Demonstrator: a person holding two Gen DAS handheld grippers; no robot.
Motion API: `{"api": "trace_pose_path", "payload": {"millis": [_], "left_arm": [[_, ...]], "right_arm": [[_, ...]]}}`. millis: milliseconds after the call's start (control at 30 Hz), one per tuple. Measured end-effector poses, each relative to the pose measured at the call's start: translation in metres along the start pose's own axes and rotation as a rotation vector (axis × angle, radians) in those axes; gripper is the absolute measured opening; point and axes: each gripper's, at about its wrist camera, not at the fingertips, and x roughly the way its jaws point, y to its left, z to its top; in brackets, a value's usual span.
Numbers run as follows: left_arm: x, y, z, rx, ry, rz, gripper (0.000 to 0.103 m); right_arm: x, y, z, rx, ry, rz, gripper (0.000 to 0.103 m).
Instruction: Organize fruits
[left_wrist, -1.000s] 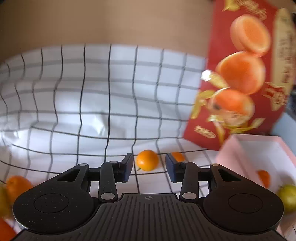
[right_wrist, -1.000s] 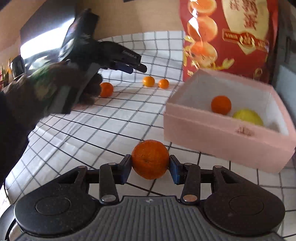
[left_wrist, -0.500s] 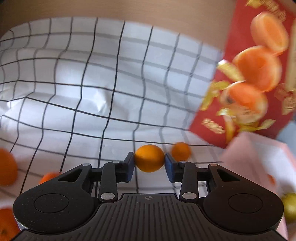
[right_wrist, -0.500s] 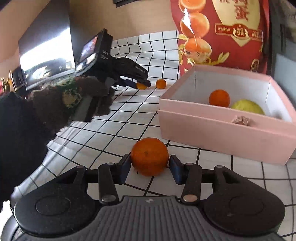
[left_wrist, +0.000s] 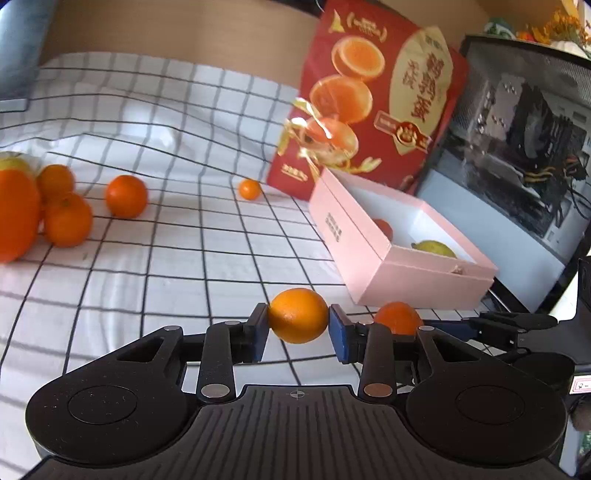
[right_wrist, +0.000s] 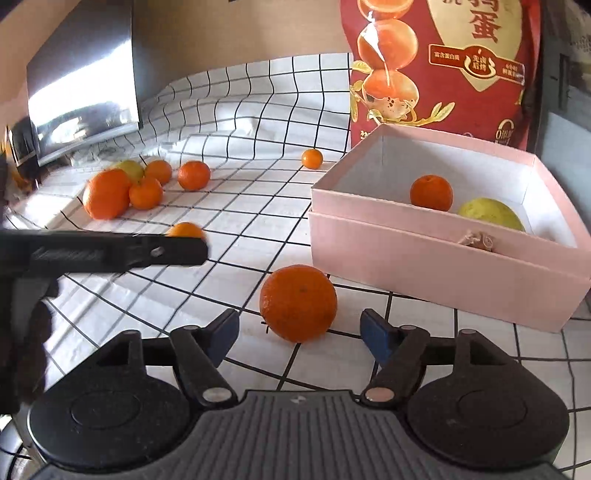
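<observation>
Kumquat (left_wrist: 297, 314) clamped in left hand-held gripper (left_wrist: 297, 325), long axis crosswise, right hand-held gripper (right_wrist: 299, 332) opening around orange (right_wrist: 298, 302)

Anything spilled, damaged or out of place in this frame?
Nothing spilled or damaged. Fruit lies loose on the checked cloth, a cluster far from the pink box, which holds only an orange and a yellow-green fruit.

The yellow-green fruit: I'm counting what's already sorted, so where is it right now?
The yellow-green fruit lies inside the pink box, at its near right, beside an orange, in front of the red bag.
</observation>
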Motion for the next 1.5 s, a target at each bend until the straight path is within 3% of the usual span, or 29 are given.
{"api": "trace_pose_path", "payload": {"millis": [200,333,500,667,800,967,1233,1300,1500], "left_arm": [[0.004,0.007,-0.004,-0.065,0.011,-0.035,0.04],[0.004,0.008,-0.009,-0.083,0.036,-0.023,0.04],[0.002,0.011,-0.011,-0.104,0.038,-0.023,0.04],[0.002,0.011,-0.011,-0.116,0.034,-0.025,0.04],[0.002,0.012,-0.011,-0.128,0.031,-0.028,0.04],[0.002,0.015,-0.012,-0.156,0.021,-0.029,0.04],[0.001,0.017,-0.012,-0.171,0.011,-0.028,0.04],[0.001,0.016,-0.012,-0.172,0.011,-0.029,0.04],[0.001,0.016,-0.012,-0.164,0.01,-0.025,0.04]], "right_arm": [[0.002,0.005,0.002,-0.025,0.02,-0.02,0.085],[0.002,0.001,0.003,-0.011,0.026,-0.017,0.086],[-0.007,-0.017,0.001,0.047,0.028,-0.075,0.085],[-0.023,-0.035,-0.011,0.038,0.034,-0.187,0.085],[-0.035,-0.047,-0.019,0.069,0.026,-0.143,0.085],[-0.037,-0.032,-0.022,0.041,0.029,-0.03,0.085],[-0.007,0.002,-0.002,-0.028,0.034,-0.051,0.085],[0.002,0.002,0.007,-0.019,0.036,-0.049,0.082],[0.014,0.003,0.021,-0.024,0.047,-0.058,0.049]]}}
